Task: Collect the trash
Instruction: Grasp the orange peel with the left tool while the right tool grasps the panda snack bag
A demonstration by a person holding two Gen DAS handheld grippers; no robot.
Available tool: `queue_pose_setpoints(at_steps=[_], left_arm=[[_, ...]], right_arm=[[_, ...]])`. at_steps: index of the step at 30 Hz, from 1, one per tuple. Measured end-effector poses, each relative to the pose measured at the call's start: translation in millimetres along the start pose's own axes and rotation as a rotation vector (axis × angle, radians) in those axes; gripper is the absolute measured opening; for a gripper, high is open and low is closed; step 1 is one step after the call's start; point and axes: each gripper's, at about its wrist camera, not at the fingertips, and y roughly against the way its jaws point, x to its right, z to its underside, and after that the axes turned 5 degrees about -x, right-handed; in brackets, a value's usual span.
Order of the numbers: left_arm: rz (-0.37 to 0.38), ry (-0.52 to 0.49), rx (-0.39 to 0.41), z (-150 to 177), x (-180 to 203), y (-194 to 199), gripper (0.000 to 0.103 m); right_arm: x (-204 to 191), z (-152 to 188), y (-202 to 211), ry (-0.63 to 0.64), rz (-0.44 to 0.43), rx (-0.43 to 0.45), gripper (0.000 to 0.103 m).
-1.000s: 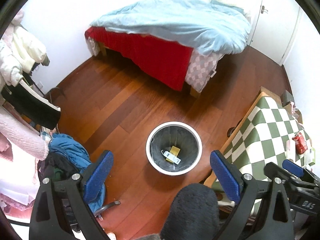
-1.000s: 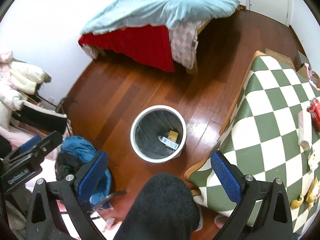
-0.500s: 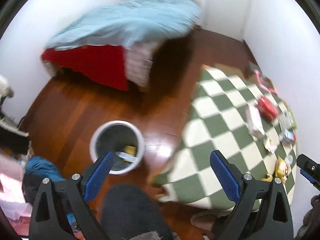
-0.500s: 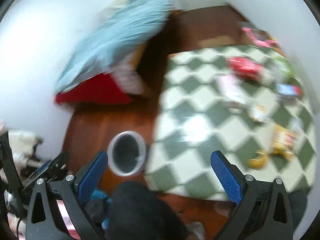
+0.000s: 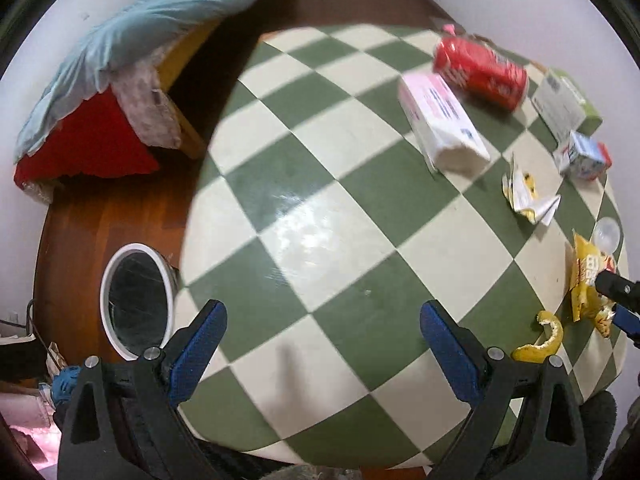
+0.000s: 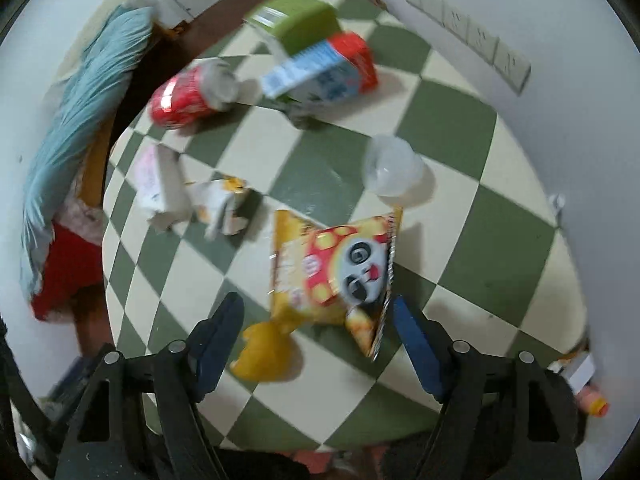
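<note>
The surface (image 5: 320,220) carried a green-and-cream chequered cloth. The crinkled foil snack bag (image 6: 336,268) was yellow and red with a black-and-white panda face. The cylindrical metal can (image 5: 480,72) was red. The round bin (image 5: 136,300) had a white rim.

blurred red can (image 6: 188,98), milk carton (image 6: 320,72) (print unreadable), bin (image 5: 136,296) interior unclear

- A table (image 5: 320,216) under a green and cream checked cloth.
- A bed (image 5: 92,136) with a red skirt and a pale blue quilt (image 5: 152,20) stands beyond the table's far-left corner.
- Dark wood floor (image 5: 72,216).
- Wall sockets (image 6: 468,28) above the table's far-right edge.
</note>
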Motion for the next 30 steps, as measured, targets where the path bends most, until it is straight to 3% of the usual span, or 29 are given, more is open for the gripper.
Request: queue_pose_setpoints(at_steps=[3,6,9,12,20,22,23,25,27,28,30], left_arm=[[0.006,-0.005,-0.023,2,8,-7,0.099],[0.012,-0.021,-0.029,4,17,-6,0.099],[0.039,-0.068,-0.017,7,32,2,0.099],[0.118,-0.119,-0.008,15,57,16,0.099],[0.236,-0.355,0.002,34,141,19,0.095],[0.223,-0.400,0.003,37,152,15,0.074],[0.214,-0.426,-0.005,38,160,11,0.069],[0.200,-0.451,-0.013,40,168,5,0.039],[0.205,-0.457,-0.008,42,169,5,0.035],[0.208,-0.459,-0.001,43,170,6,0.029],[0.204,-0.458,0.004,44,171,7,0.028]], right_arm=[[13,-10,-19,-0.025,-0.048,-0.025,0.075],[17,-11,-30,-0.030,-0.089,-0.028,0.056],[15,-7,-23,-0.001,-0.108,0.006,0.053],[20,2,-4,0.012,-0.089,0.040,0.053],[84,24,19,-0.045,-0.004,0.040,0.053],[98,27,18,-0.069,0.000,0.032,0.053],[103,28,17,-0.074,-0.004,0.026,0.054],[110,30,19,-0.094,-0.024,0.030,0.056],[114,29,19,-0.097,-0.019,0.020,0.060],[115,30,19,-0.100,-0.017,0.019,0.062],[115,30,20,-0.105,-0.017,0.026,0.069]])
